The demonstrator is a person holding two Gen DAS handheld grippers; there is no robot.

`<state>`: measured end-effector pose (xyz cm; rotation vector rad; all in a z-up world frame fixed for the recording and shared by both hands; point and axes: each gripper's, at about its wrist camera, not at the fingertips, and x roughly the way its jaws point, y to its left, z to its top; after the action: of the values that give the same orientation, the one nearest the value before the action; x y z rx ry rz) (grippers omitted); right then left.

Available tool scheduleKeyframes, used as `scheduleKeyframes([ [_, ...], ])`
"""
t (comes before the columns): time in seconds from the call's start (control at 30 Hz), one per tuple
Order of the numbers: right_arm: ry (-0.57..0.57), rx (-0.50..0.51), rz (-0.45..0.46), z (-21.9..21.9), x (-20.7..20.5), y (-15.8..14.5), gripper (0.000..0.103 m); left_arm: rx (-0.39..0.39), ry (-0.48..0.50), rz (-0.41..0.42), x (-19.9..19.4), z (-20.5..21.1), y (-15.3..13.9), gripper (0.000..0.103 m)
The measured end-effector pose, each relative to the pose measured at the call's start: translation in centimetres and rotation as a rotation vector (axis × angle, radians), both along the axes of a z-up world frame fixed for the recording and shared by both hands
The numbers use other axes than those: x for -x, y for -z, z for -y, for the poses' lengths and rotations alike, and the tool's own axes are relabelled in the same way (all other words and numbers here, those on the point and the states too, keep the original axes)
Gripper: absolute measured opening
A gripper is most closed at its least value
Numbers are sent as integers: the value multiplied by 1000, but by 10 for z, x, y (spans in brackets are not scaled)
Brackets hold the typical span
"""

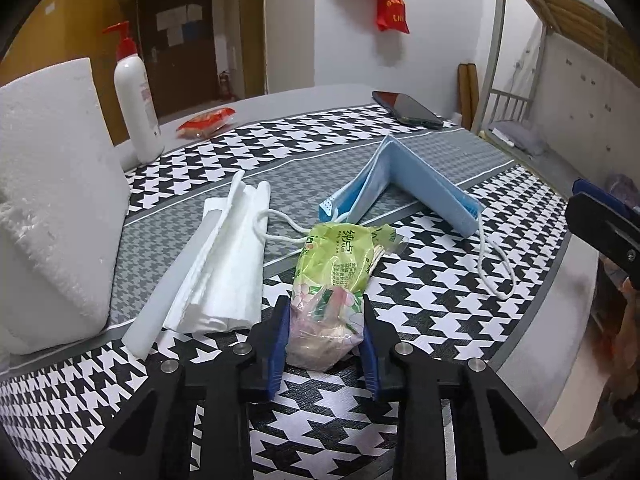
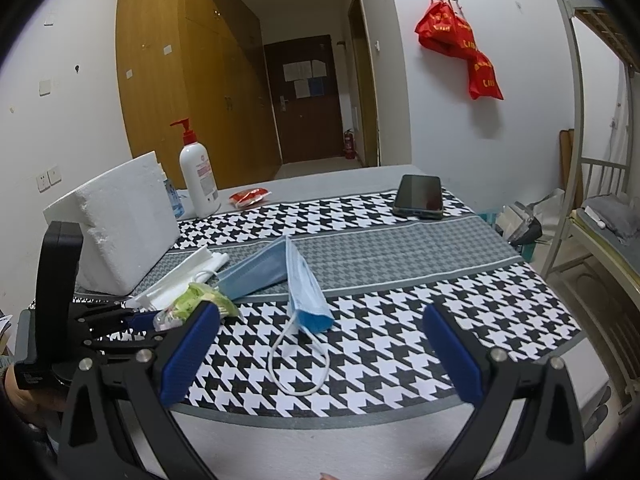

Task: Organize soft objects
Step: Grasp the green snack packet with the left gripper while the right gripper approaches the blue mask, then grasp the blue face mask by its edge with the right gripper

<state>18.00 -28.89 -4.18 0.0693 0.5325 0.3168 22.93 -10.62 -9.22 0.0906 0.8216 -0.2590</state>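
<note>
The left gripper [image 1: 325,334] has its two blue pads [image 1: 278,344] squeezed on the near end of a green packet [image 1: 332,276]. The packet is a soft plastic pack with a clear end, and it lies on the checked cloth [image 1: 432,280] that covers the table. The pads press on both sides of the clear end, so the packet is held. Its far end points away and touches a white loop from the blue mask [image 1: 404,184]. The mask is folded into a bent shape and sits just behind the packet. One ear loop [image 1: 498,268] trails out to the right on the cloth. To the left of the packet lies a pile of white foam sheets [image 1: 224,264], very close to it. Further left stands a big white foam block [image 1: 52,200]. Behind the block stands a white pump bottle [image 1: 134,100] with a red top. Near the bottle lies a small red packet [image 1: 206,122]. A dark phone [image 1: 408,110] lies flat at the far side of the cloth. The right gripper [image 2: 322,352] hangs over the near edge of the table with its jaws wide apart. It holds nothing. The mask loop lies on the cloth between its two fingers, but they do not touch it. Red bags [image 2: 460,48] hang on the wall.
</note>
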Motion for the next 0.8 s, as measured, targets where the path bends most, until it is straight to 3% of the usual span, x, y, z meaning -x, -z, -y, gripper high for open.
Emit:
scheduleKeyframes([
  [0.47,-29,35,10,-15,-15,-6,102,59,-52,114,27,-27,-37,33],
  [0.8,-71,59,-15,-31,-32,-4,102,63,-118,135,35,-47,-39,33],
])
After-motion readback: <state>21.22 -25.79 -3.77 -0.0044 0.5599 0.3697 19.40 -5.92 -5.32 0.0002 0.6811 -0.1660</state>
